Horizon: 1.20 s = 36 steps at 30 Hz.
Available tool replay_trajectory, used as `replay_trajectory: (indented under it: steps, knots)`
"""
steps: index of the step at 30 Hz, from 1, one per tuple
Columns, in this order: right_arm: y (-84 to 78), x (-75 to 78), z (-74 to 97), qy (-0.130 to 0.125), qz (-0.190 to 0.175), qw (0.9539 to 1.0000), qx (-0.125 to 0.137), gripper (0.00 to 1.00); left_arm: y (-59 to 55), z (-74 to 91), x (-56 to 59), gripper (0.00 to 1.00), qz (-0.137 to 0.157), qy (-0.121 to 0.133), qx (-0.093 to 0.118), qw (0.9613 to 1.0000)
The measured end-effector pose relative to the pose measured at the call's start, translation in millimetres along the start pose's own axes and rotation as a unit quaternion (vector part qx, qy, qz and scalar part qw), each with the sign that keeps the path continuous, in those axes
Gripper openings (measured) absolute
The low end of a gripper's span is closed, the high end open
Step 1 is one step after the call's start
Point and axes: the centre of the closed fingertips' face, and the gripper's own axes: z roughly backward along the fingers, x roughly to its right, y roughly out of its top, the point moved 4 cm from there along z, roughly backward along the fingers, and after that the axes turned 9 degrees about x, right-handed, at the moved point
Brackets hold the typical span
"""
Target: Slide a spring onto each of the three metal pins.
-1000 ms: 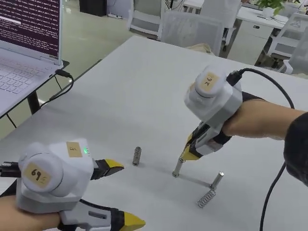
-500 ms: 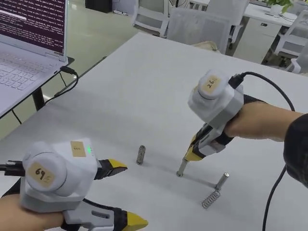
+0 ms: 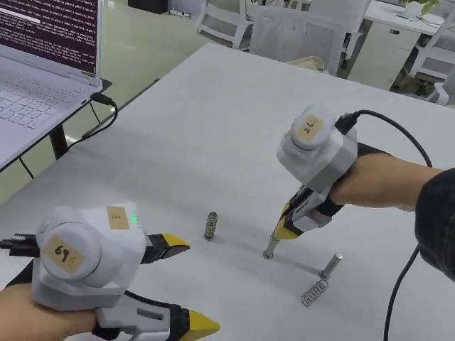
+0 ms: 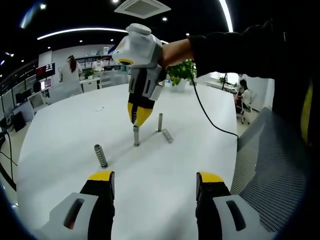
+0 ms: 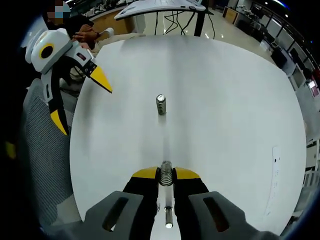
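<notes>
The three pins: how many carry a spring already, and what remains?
Done: the left pin in the head view already carries the first spring. In hand: the right gripper, shut on a second spring, holds it over the middle pin. Left: the third pin is bare, its loose spring lying on the table beside it. The left gripper is open, holding nothing.

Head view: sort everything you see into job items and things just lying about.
Job: sprung pin; middle pin; bare pin; loose spring; held spring, in right gripper.
Lying about: laptop; cable; chairs.
</notes>
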Motion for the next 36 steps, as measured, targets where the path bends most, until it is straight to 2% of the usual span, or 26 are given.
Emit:
replay_trajectory:
  steps: [18,25,36]
  knots:
    - [-11.1,-2.9,-30.8,0.004,-0.013,0.9999,-0.002,0.09,-3.4,-0.6,-1.9,0.61,0.004,0.000,-0.005,1.0000]
    - [-15.4,-5.1,-37.0,0.005,-0.015,0.9999,-0.006,0.09,-3.4,-1.7,-2.0,0.61,0.004,-0.001,-0.005,1.0000]
    - [-14.0,-4.6,-37.3,0.004,-0.013,0.9999,0.002,0.09,-3.4,-2.2,-1.9,0.61,0.004,-0.002,-0.005,1.0000]
